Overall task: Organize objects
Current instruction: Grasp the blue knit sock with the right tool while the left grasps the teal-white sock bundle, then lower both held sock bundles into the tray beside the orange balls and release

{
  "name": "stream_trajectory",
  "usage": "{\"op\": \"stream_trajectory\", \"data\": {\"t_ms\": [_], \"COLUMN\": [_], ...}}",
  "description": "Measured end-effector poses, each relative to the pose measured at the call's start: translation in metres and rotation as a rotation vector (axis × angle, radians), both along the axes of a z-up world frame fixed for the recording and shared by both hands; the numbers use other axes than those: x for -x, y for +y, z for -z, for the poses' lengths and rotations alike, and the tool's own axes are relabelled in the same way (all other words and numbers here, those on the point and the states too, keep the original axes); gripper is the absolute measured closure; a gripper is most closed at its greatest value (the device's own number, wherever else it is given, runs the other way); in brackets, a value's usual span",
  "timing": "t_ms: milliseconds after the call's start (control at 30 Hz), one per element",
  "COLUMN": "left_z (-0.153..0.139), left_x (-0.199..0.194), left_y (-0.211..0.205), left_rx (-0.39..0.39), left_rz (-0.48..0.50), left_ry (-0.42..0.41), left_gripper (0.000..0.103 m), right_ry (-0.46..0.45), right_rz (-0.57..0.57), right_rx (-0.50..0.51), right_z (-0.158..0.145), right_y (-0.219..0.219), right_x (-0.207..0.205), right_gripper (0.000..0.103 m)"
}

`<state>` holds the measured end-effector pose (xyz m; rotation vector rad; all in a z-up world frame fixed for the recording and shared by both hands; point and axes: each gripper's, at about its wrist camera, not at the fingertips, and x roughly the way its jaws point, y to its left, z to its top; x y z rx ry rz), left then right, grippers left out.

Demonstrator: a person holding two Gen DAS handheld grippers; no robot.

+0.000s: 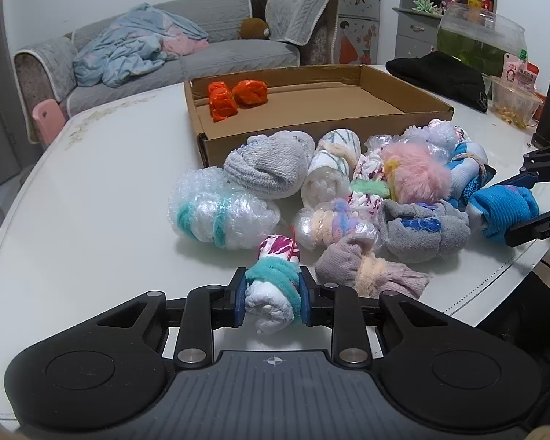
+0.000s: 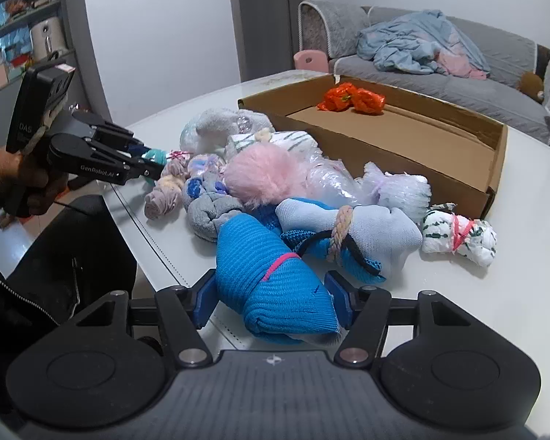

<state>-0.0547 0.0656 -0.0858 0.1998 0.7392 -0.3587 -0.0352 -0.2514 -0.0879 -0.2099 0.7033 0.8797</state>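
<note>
At the table's near edge, the left gripper (image 1: 272,295) is clamped on a white cloth roll bound with teal fuzzy band (image 1: 273,289); its long axis points toward the shallow brown cardboard tray (image 1: 216,146) beyond the pile. Rightward, the right gripper (image 2: 273,302) clasps a bright blue knitted sock roll (image 2: 271,286). Only the right view shows the person's hand (image 2: 22,179).

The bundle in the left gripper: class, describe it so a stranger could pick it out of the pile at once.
Start at the cardboard box on the white table, then come down through the pile to its near edge. There the left gripper is shut on a small white roll. Only it has a fuzzy teal band around its middle and a pink-patterned tip.
</note>
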Motion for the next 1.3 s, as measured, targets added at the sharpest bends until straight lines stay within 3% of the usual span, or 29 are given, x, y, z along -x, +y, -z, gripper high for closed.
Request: {"op": "stream_trajectory", "data": {"t_ms": [200,367,667,900,1100,1300], "left_z": [-0.008,-0.032,-0.075,-0.11,-0.126,-0.12], "left_x": [0.003,0.003,-0.019,-0.056,-0.109,-0.161], "left_y": [0.006,0.011,0.016,0.014,-0.002,-0.03], "left_rx": [-0.017,-0.01,0.019,0.035,0.031,0.032], "left_rz": [-0.036,-0.067,-0.098,-0.13,-0.175,-0.159], "left_ry": [-0.005,-0.043,-0.095,-0.118,-0.047,0.032], "left_gripper": [0.07,0.07,0.07,0.07,0.069,0.069], "right_ry": [0.006,-0.014,-0.065,-0.095,-0.066,-0.021], "right_rz": [0.013,0.046,0.077,0.107,0.168,0.19], "right_rx": [-0.051,-0.097,-0.168,-0.157,-0.162,-0.128], "right_z": [-0.011,-0.029,-0.063,-0.078,-0.088,-0.087], "right_y": [-0.008,-0.016,-0.024,-0.013,0.01,0.044], "right_x": [0.0,-0.005,-0.031,-0.072,-0.118,-0.162], "right_gripper": [0.046,0.046,0.046,0.046,0.046,0.046]}}
